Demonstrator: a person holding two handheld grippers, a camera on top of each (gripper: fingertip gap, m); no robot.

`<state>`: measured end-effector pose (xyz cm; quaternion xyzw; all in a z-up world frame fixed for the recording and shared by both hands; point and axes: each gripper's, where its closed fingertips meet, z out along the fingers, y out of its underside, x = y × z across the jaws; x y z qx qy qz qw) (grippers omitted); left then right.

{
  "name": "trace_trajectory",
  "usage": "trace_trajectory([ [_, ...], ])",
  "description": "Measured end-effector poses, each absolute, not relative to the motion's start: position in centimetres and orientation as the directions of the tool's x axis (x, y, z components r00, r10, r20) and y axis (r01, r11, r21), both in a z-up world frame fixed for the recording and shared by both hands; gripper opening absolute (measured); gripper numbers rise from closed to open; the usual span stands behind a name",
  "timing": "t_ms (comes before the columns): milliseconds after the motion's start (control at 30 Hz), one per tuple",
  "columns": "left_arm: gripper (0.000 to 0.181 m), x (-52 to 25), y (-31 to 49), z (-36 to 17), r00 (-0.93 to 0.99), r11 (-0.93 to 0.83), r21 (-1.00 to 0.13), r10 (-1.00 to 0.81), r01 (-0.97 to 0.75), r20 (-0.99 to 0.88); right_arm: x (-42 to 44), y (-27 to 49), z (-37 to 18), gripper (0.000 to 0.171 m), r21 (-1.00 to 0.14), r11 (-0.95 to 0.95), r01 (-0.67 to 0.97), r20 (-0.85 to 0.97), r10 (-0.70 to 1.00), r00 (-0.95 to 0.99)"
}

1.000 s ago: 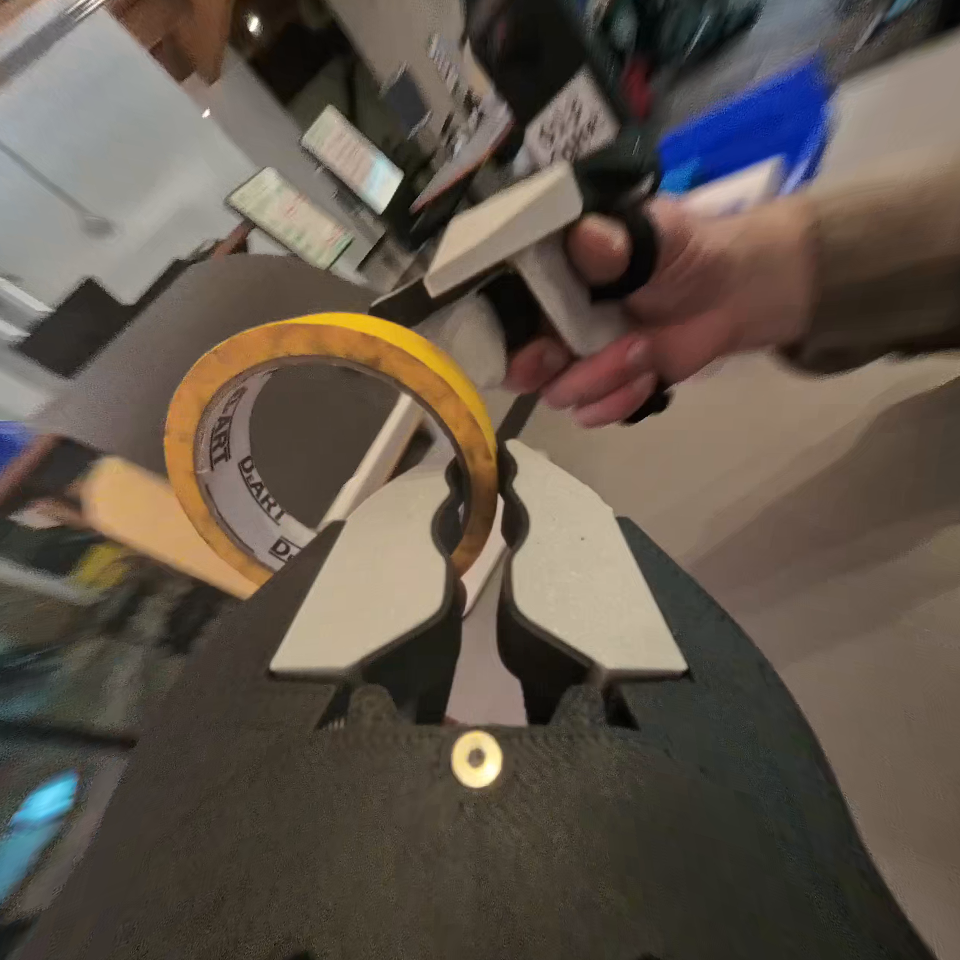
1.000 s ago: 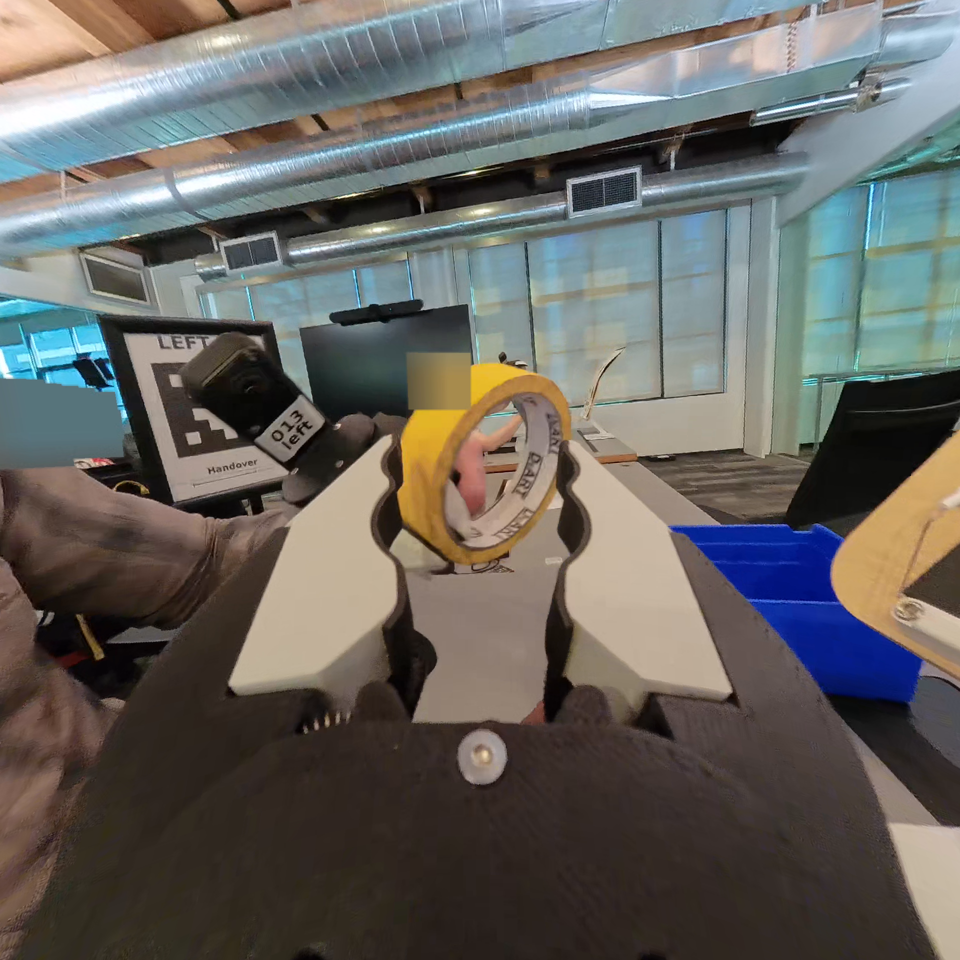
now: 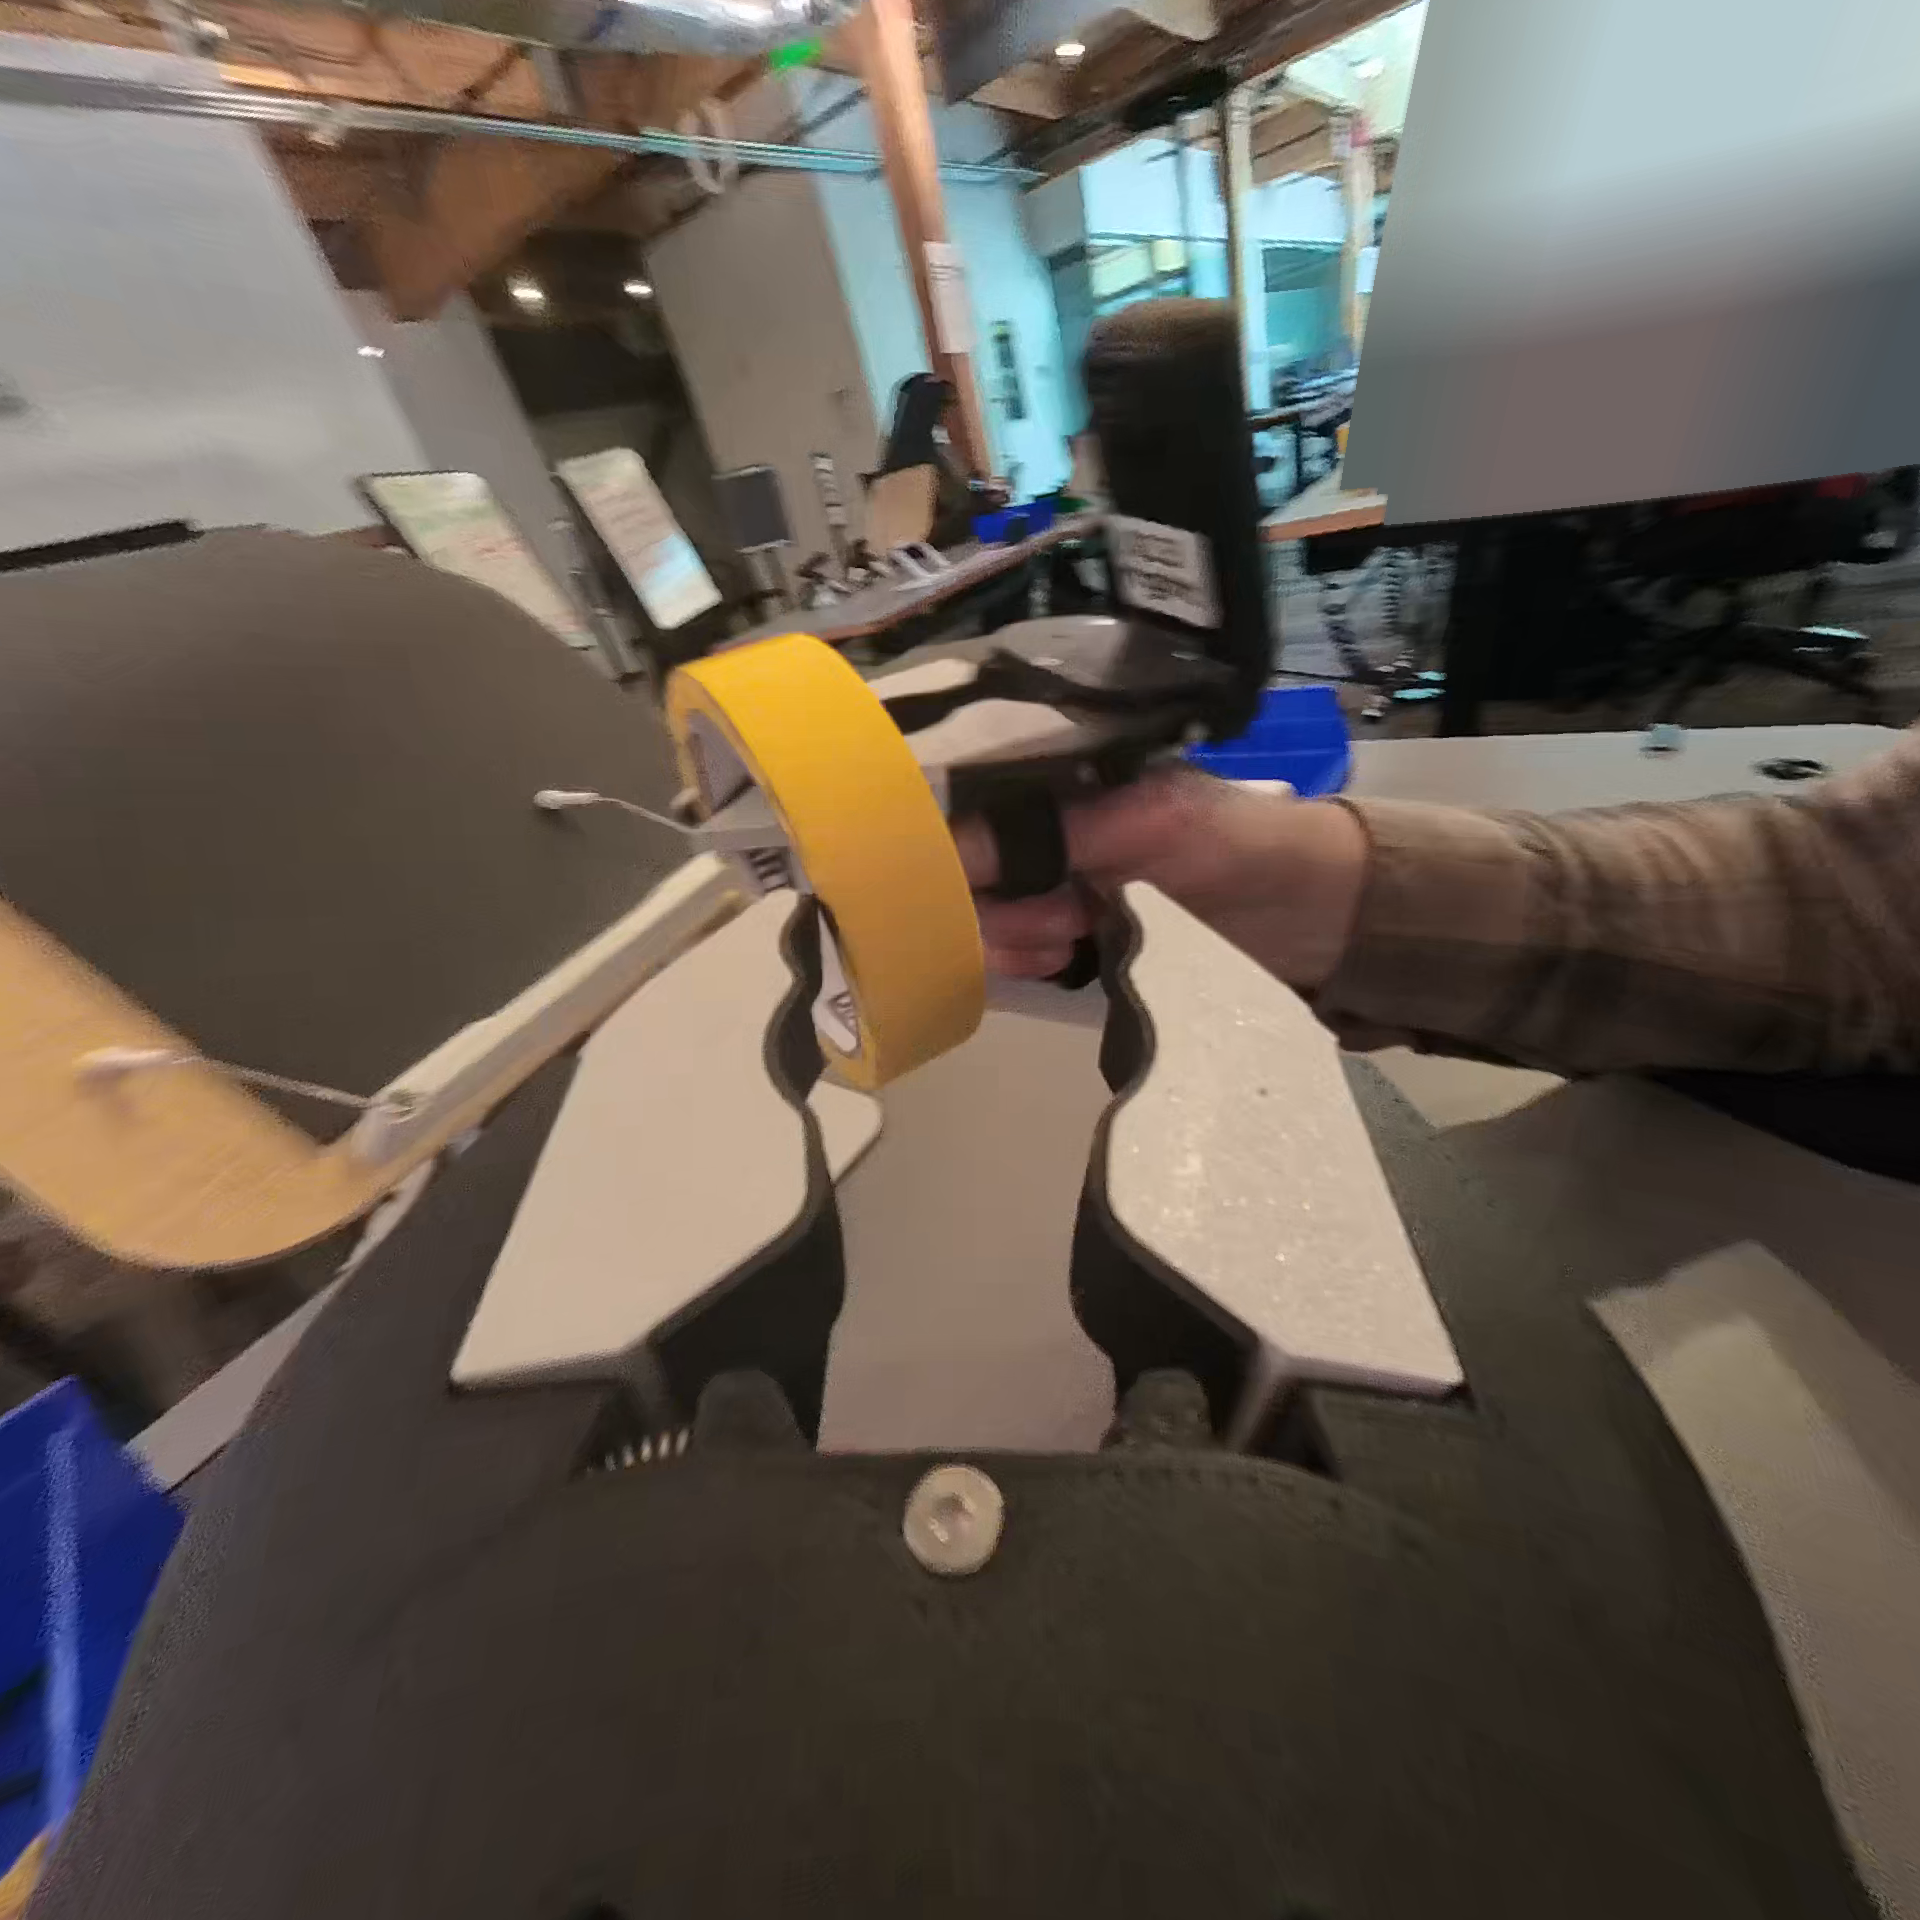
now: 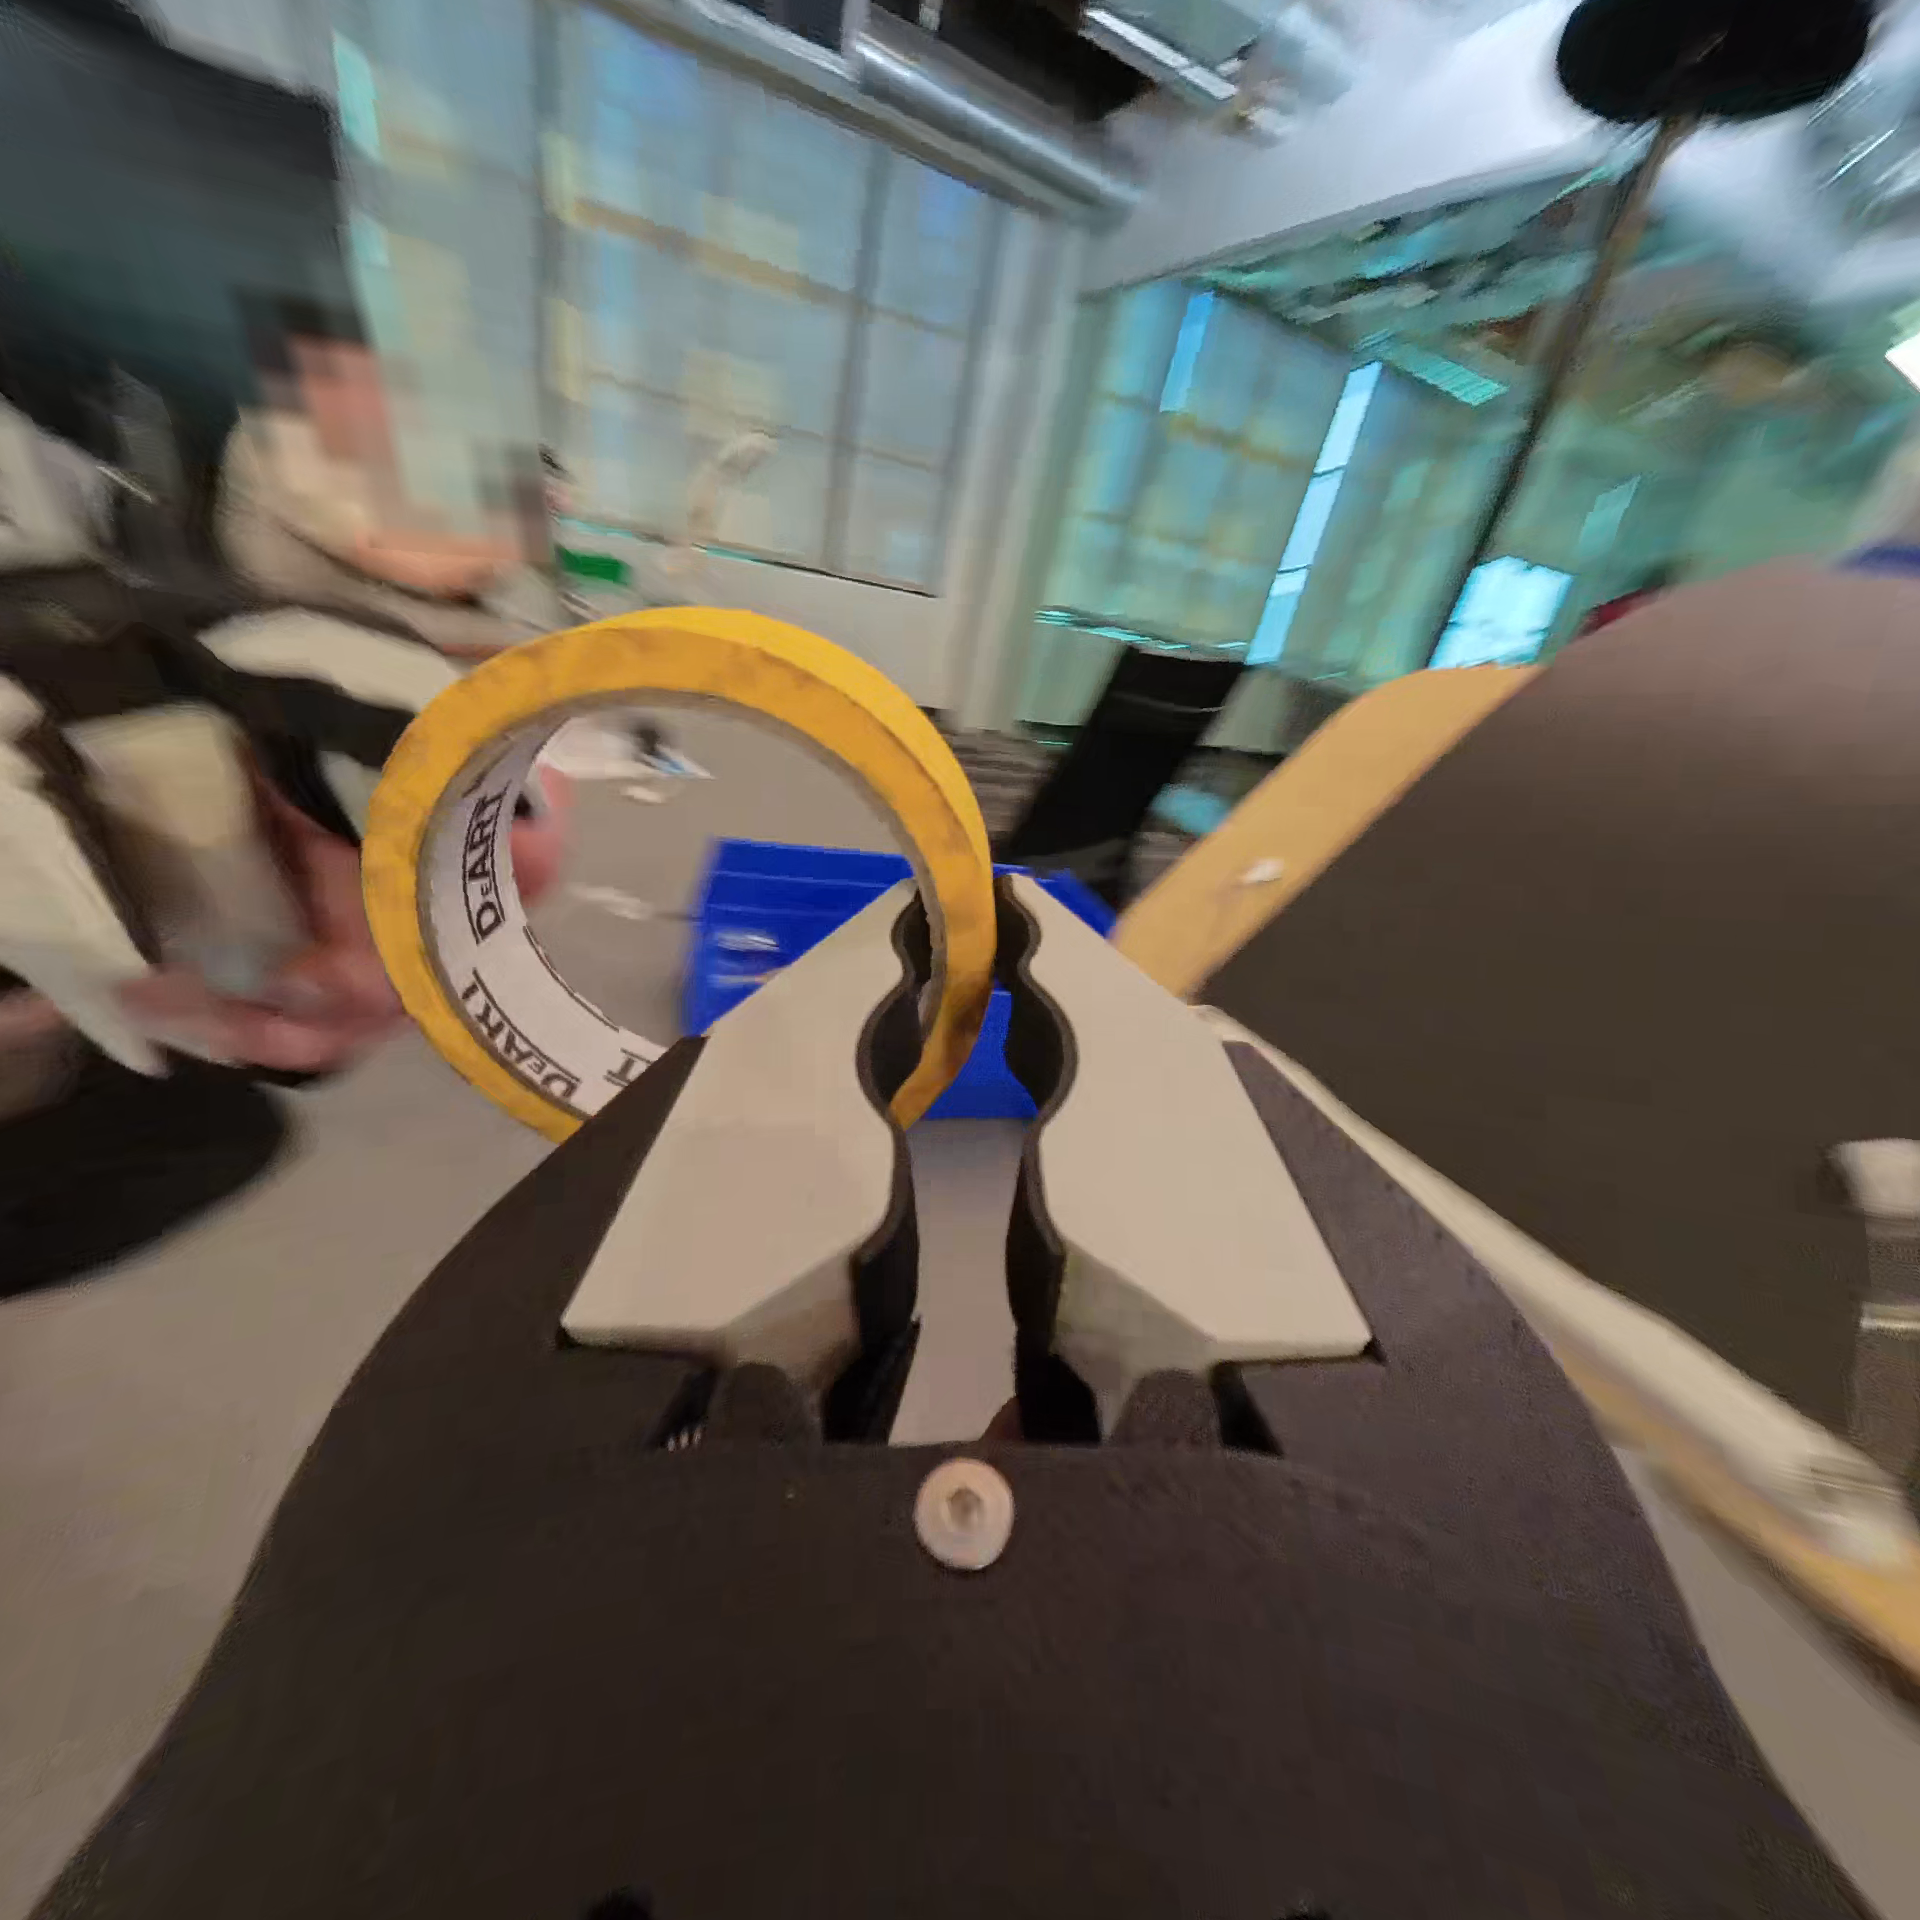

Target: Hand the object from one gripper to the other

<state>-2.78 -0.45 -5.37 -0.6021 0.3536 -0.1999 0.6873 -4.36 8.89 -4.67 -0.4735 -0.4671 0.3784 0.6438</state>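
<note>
Right hand-held gripper (image 4: 958, 940) is clamped on the yellow masking tape roll (image 4: 665, 862): its tips pinch the ring's wall at the roll's 4 o'clock edge, one finger (image 4: 831, 1039) inside the hole, the other outside. The roll stands up at about 11 o'clock from the tips. Left hand-held gripper (image 3: 961, 971) has its jaws spread wide, with the roll's lower edge (image 3: 883, 935) hanging between the tips, closer to the 9 o'clock finger; can't tell if it touches. Farther back, a blue bin (image 4: 790, 935) sits on the grey desk (image 4: 156, 1403).
</note>
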Motion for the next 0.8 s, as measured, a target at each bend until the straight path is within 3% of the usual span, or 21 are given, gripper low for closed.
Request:
trace_trajectory([
  [100, 0.055, -4.1, 0.1, -3.8, 0.757, 0.221, -0.961, -0.595, -0.169, -0.27, -3.4, 10.0, -3.9, 0.007, -0.857, 0.508, 0.088, 0.488, 0.744, 0.456],
  [233, 0.061, -4.2, 1.9, -3.7, 0.801, 0.176, -0.926, -0.465, -0.334, -0.377, -3.0, 9.0, -2.8, 0.007, -0.609, 0.747, 0.268, 0.738, 0.409, 0.537],
  [367, 0.056, -3.6, 3.4, -4.8, 0.787, 0.13, -0.874, -0.388, -0.469, -0.48, -3.4, 6.8, -2.2, 0.006, -0.391, 0.848, 0.357, 0.828, 0.155, 0.54],
  [433, 0.04, -3.5, 3.6, -4.8, 0.785, 0.147, -0.865, -0.368, -0.48, -0.498, -3.6, 6.2, -2.1, 0.007, -0.336, 0.867, 0.369, 0.841, 0.099, 0.532],
  [467, 0.03, -4.0, 3.8, -4.8, 0.794, 0.14, -0.862, -0.339, -0.488, -0.504, -3.6, 6.0, -2.1, 0.007, -0.316, 0.87, 0.379, 0.845, 0.077, 0.529],
  [600, 0.03, -4.0, 3.5, -4.6, 0.79, 0.157, -0.861, -0.346, -0.483, -0.506, -3.7, 5.5, -1.9, 0.008, -0.29, 0.886, 0.363, 0.85, 0.063, 0.523],
  [667, 0.03, -4.2, 3.5, -4.7, 0.743, 0.166, -0.809, -0.327, -0.563, -0.584, -4.0, 4.6, -2.2, 0.031, -0.291, 0.91, 0.295, 0.864, 0.117, 0.49],
  [700, 0.029, -4.4, 3.4, -4.6, 0.687, 0.196, -0.746, -0.297, -0.636, -0.663, -4.4, 4.3, -2.9, 0.034, -0.294, 0.917, 0.268, 0.887, 0.158, 0.433],
  [800, 0.029, -5.1, 3.2, -5.0, 0.346, 0.247, -0.384, -0.186, -0.89, -0.92, -4.8, 3.7, -5.5, 0.043, -0.414, 0.893, 0.174, 0.903, 0.381, 0.197],
])
